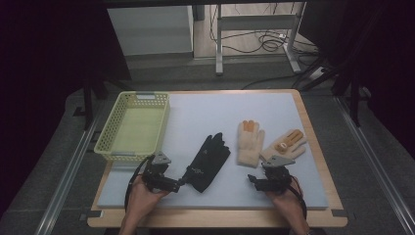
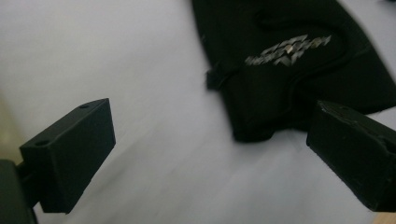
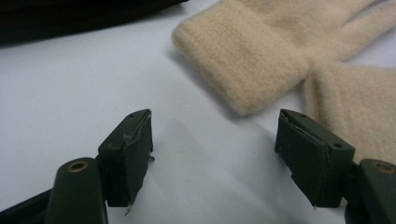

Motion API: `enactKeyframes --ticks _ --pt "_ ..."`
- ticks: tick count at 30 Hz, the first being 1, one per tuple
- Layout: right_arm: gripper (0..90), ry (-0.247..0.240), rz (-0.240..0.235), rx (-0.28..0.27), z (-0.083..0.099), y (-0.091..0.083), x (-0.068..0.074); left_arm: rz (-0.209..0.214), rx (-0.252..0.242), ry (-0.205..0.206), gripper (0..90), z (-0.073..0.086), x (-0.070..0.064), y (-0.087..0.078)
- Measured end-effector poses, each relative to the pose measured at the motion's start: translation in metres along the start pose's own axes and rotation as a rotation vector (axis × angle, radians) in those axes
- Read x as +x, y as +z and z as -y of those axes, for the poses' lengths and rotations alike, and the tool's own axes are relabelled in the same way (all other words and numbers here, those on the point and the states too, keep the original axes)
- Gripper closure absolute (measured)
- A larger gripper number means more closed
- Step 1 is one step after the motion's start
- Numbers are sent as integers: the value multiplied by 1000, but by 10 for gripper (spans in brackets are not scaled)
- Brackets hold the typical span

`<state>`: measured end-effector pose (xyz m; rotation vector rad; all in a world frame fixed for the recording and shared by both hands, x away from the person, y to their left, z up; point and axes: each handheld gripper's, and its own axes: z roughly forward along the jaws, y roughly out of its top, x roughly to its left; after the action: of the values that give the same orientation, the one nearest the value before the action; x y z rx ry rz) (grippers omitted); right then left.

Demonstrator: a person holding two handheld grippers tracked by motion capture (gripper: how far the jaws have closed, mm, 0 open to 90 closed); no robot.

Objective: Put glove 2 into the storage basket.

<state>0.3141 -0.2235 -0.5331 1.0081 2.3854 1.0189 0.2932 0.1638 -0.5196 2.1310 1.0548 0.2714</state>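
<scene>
**Grippers open beside the gloves on the white mat**

Jaws of the left gripper [image 1: 183, 181] stand wide apart, holding nothing. In the high view it lies low on the white mat [image 1: 210, 115], just at the cuff of the black glove [image 1: 209, 161]. In the left gripper view the black glove [image 2: 299, 60] lies flat ahead, its cuff end close to the right-hand jaw; whether they touch cannot be told. A silver logo shows on the fabric.

The right gripper [image 1: 253, 179] is also open, its jaws parted over bare mat and empty. Just ahead of it lie two beige gloves: the nearer beige glove [image 1: 249, 141], and the second beige glove [image 1: 287, 145] angled to its right. In the right gripper view a ribbed beige cuff [image 3: 243, 51] sits just beyond the jaws.

A yellow basket [image 1: 108, 132] stands at the mat's left edge, well apart from the gloves.
</scene>
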Motion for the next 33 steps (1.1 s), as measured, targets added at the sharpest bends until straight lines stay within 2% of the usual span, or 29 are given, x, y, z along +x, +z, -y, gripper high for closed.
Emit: enactKeyframes --ticks 2,4,5,8,11,15,17,18,22,24,27,29,30,32,33 --pt "270 0 1 0 0 0 0 3 -2 6 14 -10 -6 6" --pt "268 -1 2 0 0 0 0 3 10 28 9 -20 -12 13" --pt "268 -1 2 0 0 0 0 3 10 28 7 -20 -12 13" --pt "263 0 5 0 0 0 0 4 27 49 0 -38 -23 27" --pt "259 1 6 0 0 0 0 7 32 53 0 -46 -28 34" --pt "254 3 8 0 0 0 0 25 38 69 0 -59 -41 50" --pt "252 1 7 1 0 0 0 19 45 71 0 -61 -43 54" --pt "251 4 8 0 0 0 0 -28 64 84 0 -63 -46 63" --pt "250 3 9 1 0 0 0 -70 103 79 0 -63 -42 75" --pt "250 3 8 1 0 0 0 -64 130 67 0 -61 -39 81" --pt "249 3 9 1 0 0 0 -43 128 51 0 -59 -39 84" --pt "249 3 9 1 0 0 0 -39 133 61 0 -58 -41 83" --pt "249 3 9 1 0 0 0 -48 141 80 0 -58 -45 84" --pt "249 3 9 1 0 0 0 -49 146 85 0 -58 -46 83" --pt "249 2 9 1 0 0 0 -47 149 86 42 -58 -46 82"
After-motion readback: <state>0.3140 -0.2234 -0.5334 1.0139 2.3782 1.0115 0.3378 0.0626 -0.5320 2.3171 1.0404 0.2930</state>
